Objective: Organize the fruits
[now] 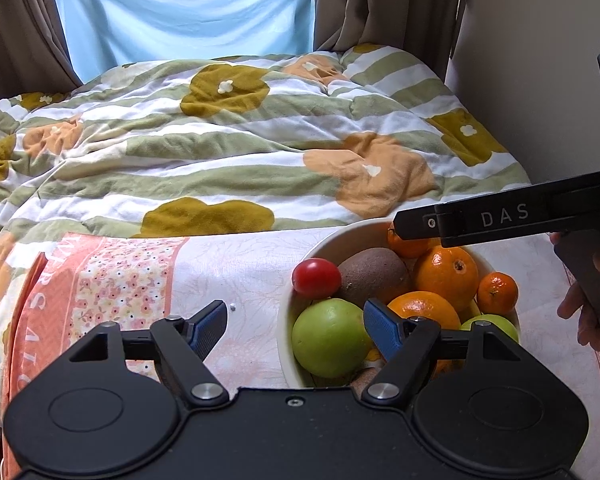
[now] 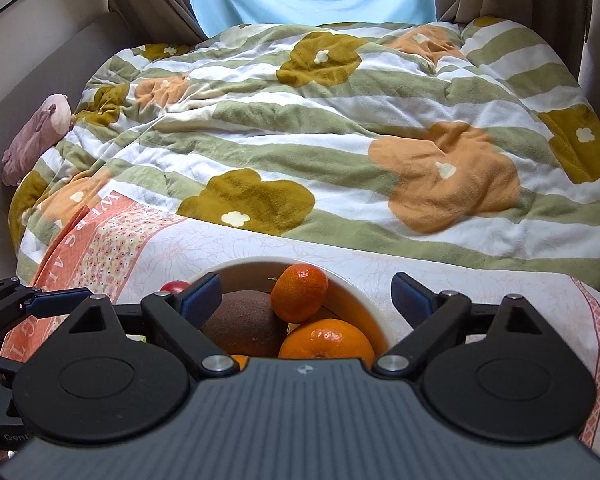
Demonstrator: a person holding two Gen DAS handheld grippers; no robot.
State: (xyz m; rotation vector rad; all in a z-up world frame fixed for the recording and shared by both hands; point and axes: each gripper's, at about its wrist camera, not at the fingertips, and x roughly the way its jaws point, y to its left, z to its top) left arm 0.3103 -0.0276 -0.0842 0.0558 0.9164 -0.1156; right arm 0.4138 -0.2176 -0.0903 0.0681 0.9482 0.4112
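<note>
On the cloth-covered table (image 1: 228, 256) beside the bed, both the left gripper (image 1: 296, 330) and right gripper (image 2: 306, 300) hover spread wide and empty over the fruit bowl (image 1: 340, 240), apparently positioned for selection

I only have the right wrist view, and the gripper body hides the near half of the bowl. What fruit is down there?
Observer: The left wrist view shows a big green apple at the near side of the bowl.
Operator: Any more apples?
Observer: A second green apple sits at the bowl's right edge, partly hidden.
Operator: What is that red thing at the rim?
Observer: A small red tomato, beside the kiwi.
Operator: Is the left gripper holding anything?
Observer: No, the left gripper is open; the big apple shows between its fingers.
</note>
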